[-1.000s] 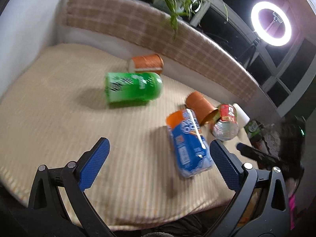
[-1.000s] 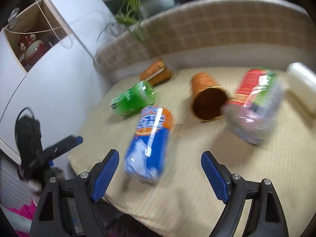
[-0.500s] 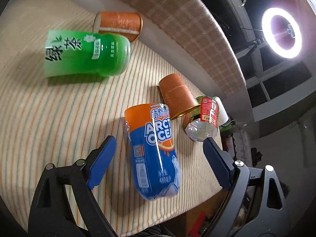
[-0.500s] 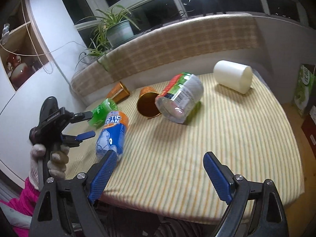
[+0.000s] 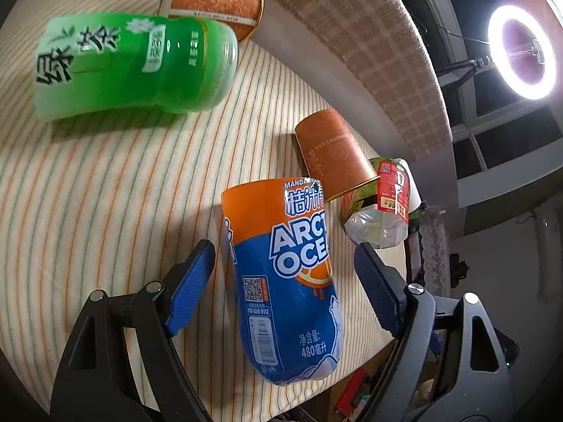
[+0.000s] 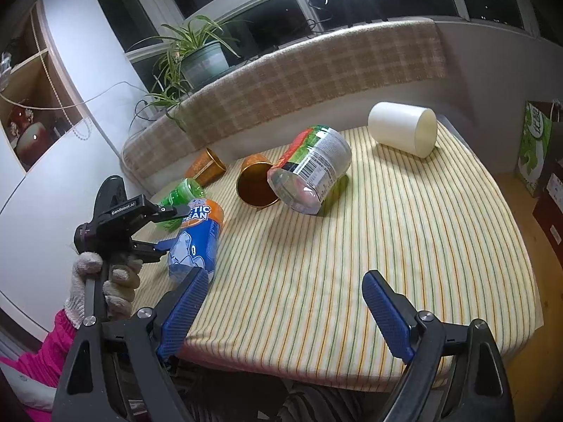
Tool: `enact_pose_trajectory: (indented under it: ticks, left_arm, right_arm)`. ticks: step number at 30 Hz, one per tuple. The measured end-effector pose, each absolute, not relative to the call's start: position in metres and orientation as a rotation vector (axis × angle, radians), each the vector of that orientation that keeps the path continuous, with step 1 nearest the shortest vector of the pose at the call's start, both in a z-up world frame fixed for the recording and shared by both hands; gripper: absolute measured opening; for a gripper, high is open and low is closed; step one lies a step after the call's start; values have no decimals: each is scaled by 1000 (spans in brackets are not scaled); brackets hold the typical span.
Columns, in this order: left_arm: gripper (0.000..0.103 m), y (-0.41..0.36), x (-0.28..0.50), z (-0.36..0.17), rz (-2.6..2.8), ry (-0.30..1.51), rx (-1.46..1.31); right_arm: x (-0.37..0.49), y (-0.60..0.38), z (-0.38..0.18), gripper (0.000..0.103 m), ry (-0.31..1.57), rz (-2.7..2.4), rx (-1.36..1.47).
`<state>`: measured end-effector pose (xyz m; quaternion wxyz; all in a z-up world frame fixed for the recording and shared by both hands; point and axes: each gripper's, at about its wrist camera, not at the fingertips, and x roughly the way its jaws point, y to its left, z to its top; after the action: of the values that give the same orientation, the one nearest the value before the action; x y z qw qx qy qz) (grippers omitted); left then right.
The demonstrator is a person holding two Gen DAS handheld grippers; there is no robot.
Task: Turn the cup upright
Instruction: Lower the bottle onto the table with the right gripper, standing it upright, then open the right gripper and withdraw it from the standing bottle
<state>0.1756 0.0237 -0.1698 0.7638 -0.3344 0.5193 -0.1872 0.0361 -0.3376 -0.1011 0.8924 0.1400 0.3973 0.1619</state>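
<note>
A blue and orange Arctic Ocean cup (image 5: 285, 274) lies on its side near the table's front edge; it also shows in the right wrist view (image 6: 197, 242). My left gripper (image 5: 285, 292) is open, its blue fingers on either side of this cup without touching it. My right gripper (image 6: 281, 309) is open and empty, back over the front edge of the striped table (image 6: 387, 263). Other cups lie on their sides: a green one (image 5: 133, 66), two orange ones (image 5: 330, 154) (image 5: 214, 3), a clear labelled one (image 6: 309, 172) and a white one (image 6: 401, 128).
A low wall with a checked cloth (image 6: 316, 70) runs behind the table, with a potted plant (image 6: 197, 56) on it. A ring light (image 5: 520, 49) stands to the right. A green bag (image 6: 535, 140) sits on the floor past the table's right edge.
My left gripper has moved down and forward, so its fingers now flank the blue cup. My right gripper has drawn back a little from the table.
</note>
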Motion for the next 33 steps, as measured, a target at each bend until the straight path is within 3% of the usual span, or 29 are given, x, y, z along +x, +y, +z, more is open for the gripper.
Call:
enact_pose_trajectory:
  ticks: [8, 11, 33]
  left_arm:
    - [75, 20, 182, -180, -410, 1153, -739]
    - [66, 17, 184, -182, -422, 1159, -735]
    - [62, -25, 151, -120, -400, 917, -373]
  right_arm:
    - [37, -337, -103, 91, 828, 319, 287]
    - [36, -338, -102, 91, 824, 309, 286]
    - [40, -335, -106, 91, 828, 295, 297]
